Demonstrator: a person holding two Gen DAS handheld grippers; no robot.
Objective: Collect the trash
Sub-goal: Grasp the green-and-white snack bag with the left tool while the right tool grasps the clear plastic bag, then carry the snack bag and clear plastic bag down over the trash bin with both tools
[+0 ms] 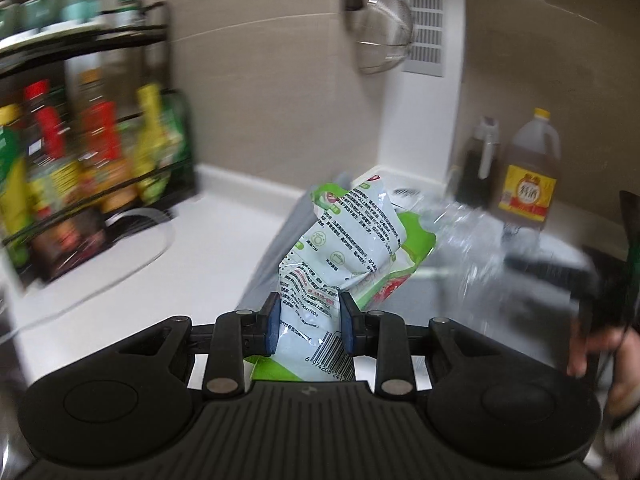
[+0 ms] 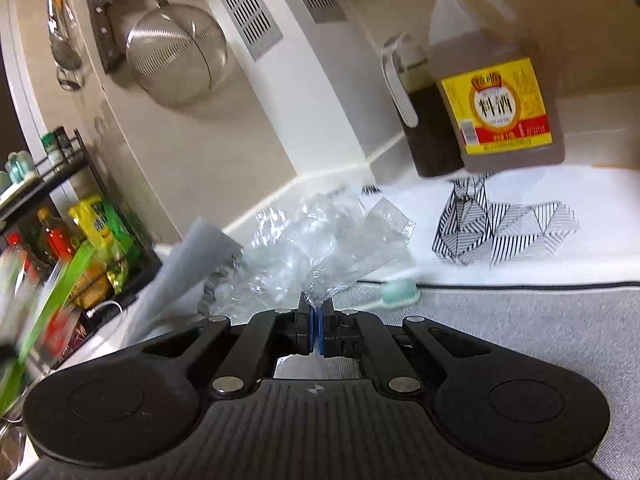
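My left gripper (image 1: 308, 322) is shut on a crumpled white-and-green food pouch (image 1: 344, 248) with a barcode, held above the counter. My right gripper (image 2: 317, 330) is shut on a crumpled clear plastic wrapper (image 2: 320, 240), lifted over the grey mat (image 2: 520, 320). The wrapper also shows blurred in the left wrist view (image 1: 468, 232), right of the pouch. A blurred green edge of the pouch (image 2: 56, 288) shows at the left of the right wrist view.
A black rack of sauce bottles (image 1: 80, 160) stands at the left on the white counter (image 1: 192, 248). A cooking-wine jug (image 2: 492, 80) and a dark oil dispenser (image 2: 424, 120) stand at the back right. A strainer (image 2: 176, 56) hangs on the wall. A mint-handled brush (image 2: 396, 292) lies on a white patterned cloth (image 2: 520, 232).
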